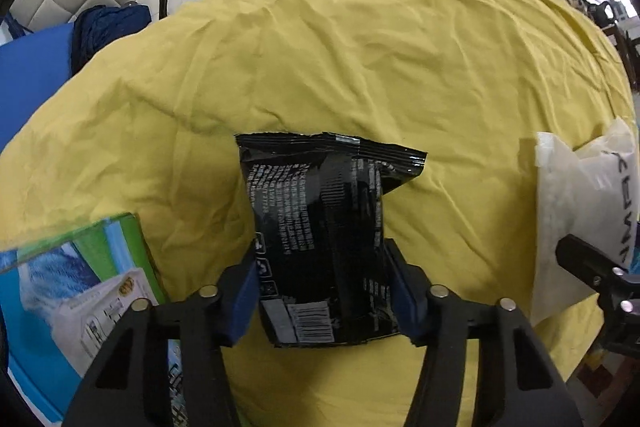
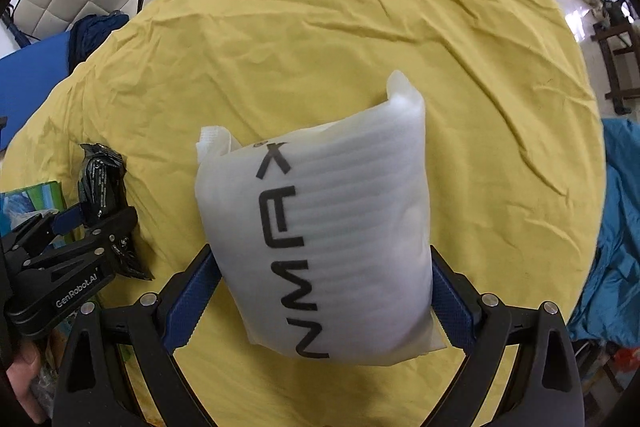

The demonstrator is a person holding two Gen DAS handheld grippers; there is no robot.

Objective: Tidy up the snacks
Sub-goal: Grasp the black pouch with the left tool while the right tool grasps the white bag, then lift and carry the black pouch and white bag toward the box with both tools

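A black snack packet (image 1: 320, 227) with white print and a barcode sits between the blue pads of my left gripper (image 1: 322, 267), which is shut on its lower half above the yellow cloth. My right gripper (image 2: 324, 275) is shut on a white foam pouch (image 2: 320, 235) with black letters. That pouch (image 1: 580, 219) shows at the right edge of the left wrist view. In the right wrist view the left gripper (image 2: 92, 223) and its black packet (image 2: 100, 179) appear at the left.
A yellow wrinkled cloth (image 1: 320, 47) covers the round table. A green and blue carton (image 1: 76, 275) lies at the left near the table edge. A blue mat (image 1: 28, 75) and dark blue fabric (image 1: 104, 31) lie beyond the left rim. Teal fabric (image 2: 616, 227) lies at the right.
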